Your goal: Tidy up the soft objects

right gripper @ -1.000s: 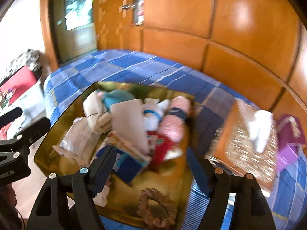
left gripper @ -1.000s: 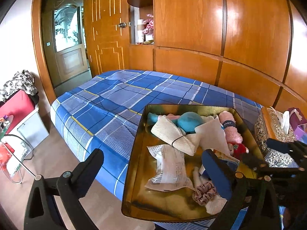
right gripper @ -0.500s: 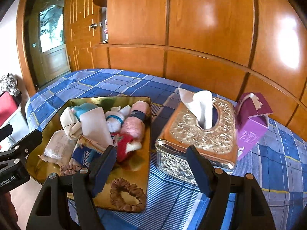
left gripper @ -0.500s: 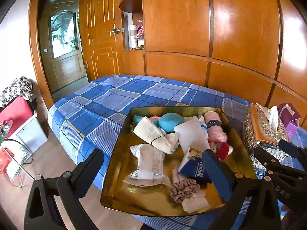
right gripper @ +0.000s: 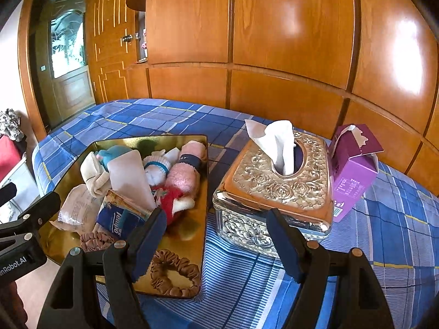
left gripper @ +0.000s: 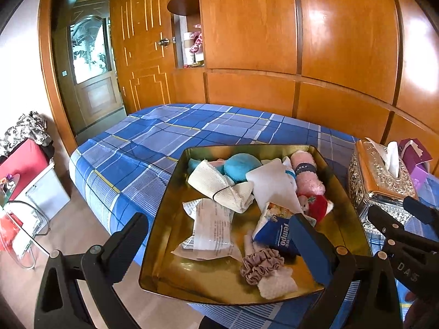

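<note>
A gold tray [left gripper: 170, 235] on the bed holds several soft things: a teal plush [left gripper: 241, 164], a cream cloth roll [left gripper: 219, 186], a pink sock roll [left gripper: 308, 178], a red plush [left gripper: 318, 205], a blue tissue pack [left gripper: 277, 235], a wrapped packet [left gripper: 211, 227] and a brown scrunchie [left gripper: 260, 266]. The tray also shows in the right wrist view [right gripper: 201, 235], with a second scrunchie [right gripper: 175, 274]. My left gripper [left gripper: 216, 244] is open and empty above the tray's near edge. My right gripper [right gripper: 216, 241] is open and empty, between the tray and an ornate tissue box [right gripper: 277, 189].
The blue plaid bed [left gripper: 153, 148] runs back to a wooden panelled wall [left gripper: 329, 54]. A purple carton [right gripper: 354, 170] stands right of the tissue box. The bed's left edge drops to the floor [left gripper: 27, 274], with a red bag [left gripper: 22, 164] and a door [left gripper: 90, 74] beyond.
Both grippers have pulled back and up from the tray, so it looks smaller and farther. The right view has swung right onto the tissue box. Both grippers stayed open.
</note>
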Demonstrator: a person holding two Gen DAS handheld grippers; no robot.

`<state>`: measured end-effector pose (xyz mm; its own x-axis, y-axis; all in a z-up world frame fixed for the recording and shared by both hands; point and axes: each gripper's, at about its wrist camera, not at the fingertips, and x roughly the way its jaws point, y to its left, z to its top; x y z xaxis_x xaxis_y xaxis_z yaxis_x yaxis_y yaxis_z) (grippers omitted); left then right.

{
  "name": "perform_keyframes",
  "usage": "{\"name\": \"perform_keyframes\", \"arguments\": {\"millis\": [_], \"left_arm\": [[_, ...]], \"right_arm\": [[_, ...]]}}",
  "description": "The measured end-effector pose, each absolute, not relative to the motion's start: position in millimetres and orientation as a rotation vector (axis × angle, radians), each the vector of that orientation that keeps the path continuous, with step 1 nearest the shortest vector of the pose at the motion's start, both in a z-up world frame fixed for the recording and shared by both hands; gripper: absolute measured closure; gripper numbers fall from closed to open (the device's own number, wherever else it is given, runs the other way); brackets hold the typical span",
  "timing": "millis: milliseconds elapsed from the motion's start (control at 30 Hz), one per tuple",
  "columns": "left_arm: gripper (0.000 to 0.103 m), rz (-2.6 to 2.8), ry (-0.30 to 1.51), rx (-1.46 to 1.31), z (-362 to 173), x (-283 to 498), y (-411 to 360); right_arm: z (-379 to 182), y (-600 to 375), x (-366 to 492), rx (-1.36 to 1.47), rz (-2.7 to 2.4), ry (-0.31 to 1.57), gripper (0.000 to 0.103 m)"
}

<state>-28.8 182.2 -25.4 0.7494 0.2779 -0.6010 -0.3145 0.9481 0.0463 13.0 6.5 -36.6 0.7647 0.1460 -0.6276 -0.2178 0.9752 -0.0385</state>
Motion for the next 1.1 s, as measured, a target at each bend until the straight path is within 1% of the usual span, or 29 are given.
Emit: {"name": "perform_keyframes", "arguments": {"millis": [1100], "left_arm": [[0.000,0.337,0.664,-0.053,-29.1,-28.4,183.3]], "right_arm": [[-39.0,6.2,13.0,-0.103,0.206,0.683,0.027]]}}
